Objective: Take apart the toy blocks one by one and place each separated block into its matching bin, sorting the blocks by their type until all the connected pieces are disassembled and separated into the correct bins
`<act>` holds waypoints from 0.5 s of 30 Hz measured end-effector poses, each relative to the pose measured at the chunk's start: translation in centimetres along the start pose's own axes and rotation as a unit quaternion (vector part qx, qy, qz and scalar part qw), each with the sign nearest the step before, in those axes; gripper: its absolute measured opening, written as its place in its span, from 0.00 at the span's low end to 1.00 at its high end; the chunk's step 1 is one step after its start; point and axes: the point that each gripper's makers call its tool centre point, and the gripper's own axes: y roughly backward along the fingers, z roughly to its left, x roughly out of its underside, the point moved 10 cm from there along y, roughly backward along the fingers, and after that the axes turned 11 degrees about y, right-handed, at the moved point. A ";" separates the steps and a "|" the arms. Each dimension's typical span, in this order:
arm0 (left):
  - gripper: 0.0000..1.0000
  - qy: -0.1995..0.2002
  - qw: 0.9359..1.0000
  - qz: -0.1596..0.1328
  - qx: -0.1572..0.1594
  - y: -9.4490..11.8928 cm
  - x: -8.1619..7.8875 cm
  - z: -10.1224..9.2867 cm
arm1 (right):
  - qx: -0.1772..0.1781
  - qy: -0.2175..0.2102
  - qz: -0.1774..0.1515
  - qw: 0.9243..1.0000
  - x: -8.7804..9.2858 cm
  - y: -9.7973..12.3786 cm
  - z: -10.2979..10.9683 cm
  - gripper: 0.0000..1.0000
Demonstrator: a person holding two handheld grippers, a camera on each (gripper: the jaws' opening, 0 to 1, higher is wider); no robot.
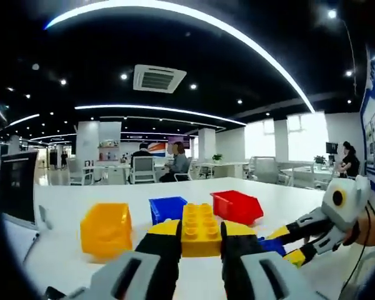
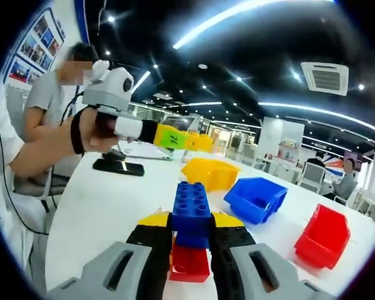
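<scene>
**Now: yellow split off, binning next**

I'm pinching the yellow block [image 1: 199, 229] in my left gripper [image 1: 200, 250], above the table [image 1: 269, 200]. My right gripper [image 2: 190, 250] is clamping the blue block [image 2: 190, 209], red block [image 2: 189, 262] attached underneath. Next, I reckon: dropping yellow into the yellow bin [image 1: 105, 229].

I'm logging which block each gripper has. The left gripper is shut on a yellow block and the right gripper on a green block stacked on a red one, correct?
Not quite: the block in the right gripper is blue, not green, as the right gripper view shows. It does sit on a red block, and the left gripper is shut on the yellow block.
</scene>
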 end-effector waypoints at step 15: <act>0.26 0.018 0.992 -0.009 -0.125 -4.6 -2.4 11.3 | -0.001 0.000 0.001 1.000 0.0 -0.2 -0.1 0.24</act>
